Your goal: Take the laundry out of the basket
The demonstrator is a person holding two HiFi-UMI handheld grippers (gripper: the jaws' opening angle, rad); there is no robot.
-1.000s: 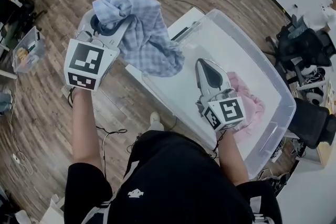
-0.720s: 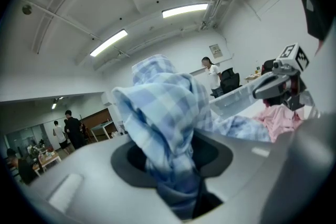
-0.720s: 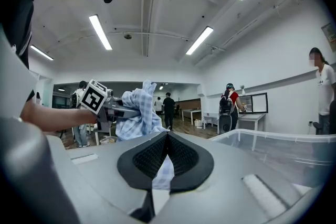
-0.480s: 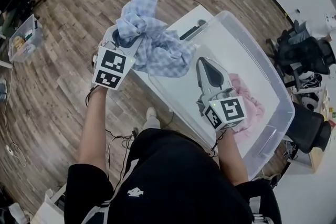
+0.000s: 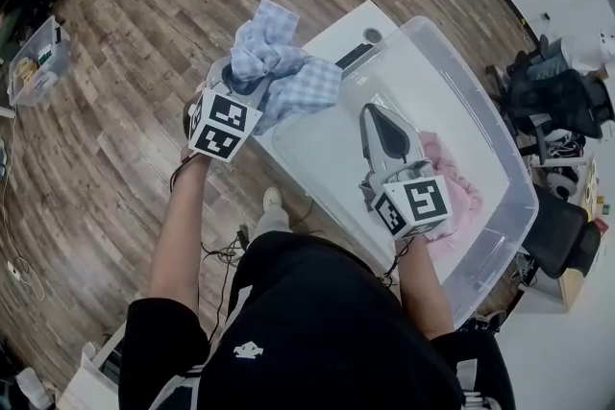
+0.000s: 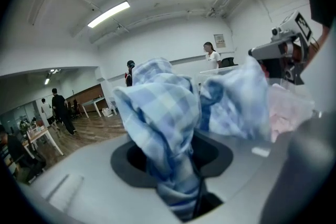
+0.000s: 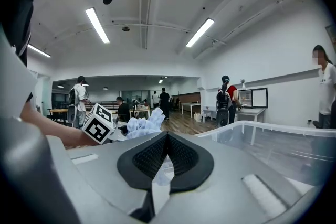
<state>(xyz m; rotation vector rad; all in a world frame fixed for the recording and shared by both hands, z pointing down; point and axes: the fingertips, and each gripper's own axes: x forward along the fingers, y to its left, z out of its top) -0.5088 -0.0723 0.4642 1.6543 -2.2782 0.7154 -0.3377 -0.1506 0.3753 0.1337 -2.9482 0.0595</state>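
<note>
A blue plaid cloth (image 5: pixel 279 62) is bunched up in my left gripper (image 5: pixel 248 80), which is shut on it just left of the clear plastic basket (image 5: pixel 480 115), over the white table (image 5: pixel 338 36). In the left gripper view the cloth (image 6: pixel 168 113) fills the jaws and is pinched low between them at the left gripper (image 6: pixel 181 178). My right gripper (image 5: pixel 381 118) hovers over the basket, shut and empty; its jaws meet in the right gripper view (image 7: pixel 167 140). A pink garment (image 5: pixel 454 180) lies in the basket's near right part, partly hidden by the right gripper's cube.
Black office chairs (image 5: pixel 550 91) stand right of the basket. A clear storage box (image 5: pixel 34 62) sits on the wooden floor at far left, and cables (image 5: pixel 219 250) lie near the person's feet. Several people (image 7: pixel 229 99) stand farther back in the room.
My left gripper has come down with the blue plaid cloth, from high over the floor to beside the basket's left edge; the cloth now hangs less and looks bunched. The right gripper has barely shifted.
</note>
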